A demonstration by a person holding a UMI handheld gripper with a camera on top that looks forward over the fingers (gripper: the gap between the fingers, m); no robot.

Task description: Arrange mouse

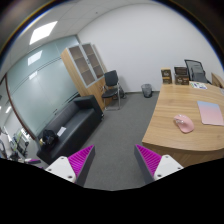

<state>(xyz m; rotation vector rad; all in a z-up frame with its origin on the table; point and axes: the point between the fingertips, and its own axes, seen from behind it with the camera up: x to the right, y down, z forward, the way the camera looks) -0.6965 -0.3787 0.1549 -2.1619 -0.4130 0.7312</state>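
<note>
1. The gripper (113, 160) is seen at the bottom centre of the frame, its fingers spread wide apart with nothing held between them; a magenta pad (80, 158) is borne on the left finger and another on the right.
2. A pink mouse (183, 123) is shown at the right of the frame, resting on a wooden desk (170, 137), well beyond the fingers and off to their right.
3. A pink mouse mat (211, 112) is laid just right of the mouse on the same desk.
4. Grey carpet (115, 125) lies between the fingers and the desk.
5. A dark sofa (68, 125) is placed at centre left, before a glass wall.
6. A wooden cabinet (84, 68) stands at upper centre, with a black chair (112, 86) beside it and a small bin (148, 90) further right.
</note>
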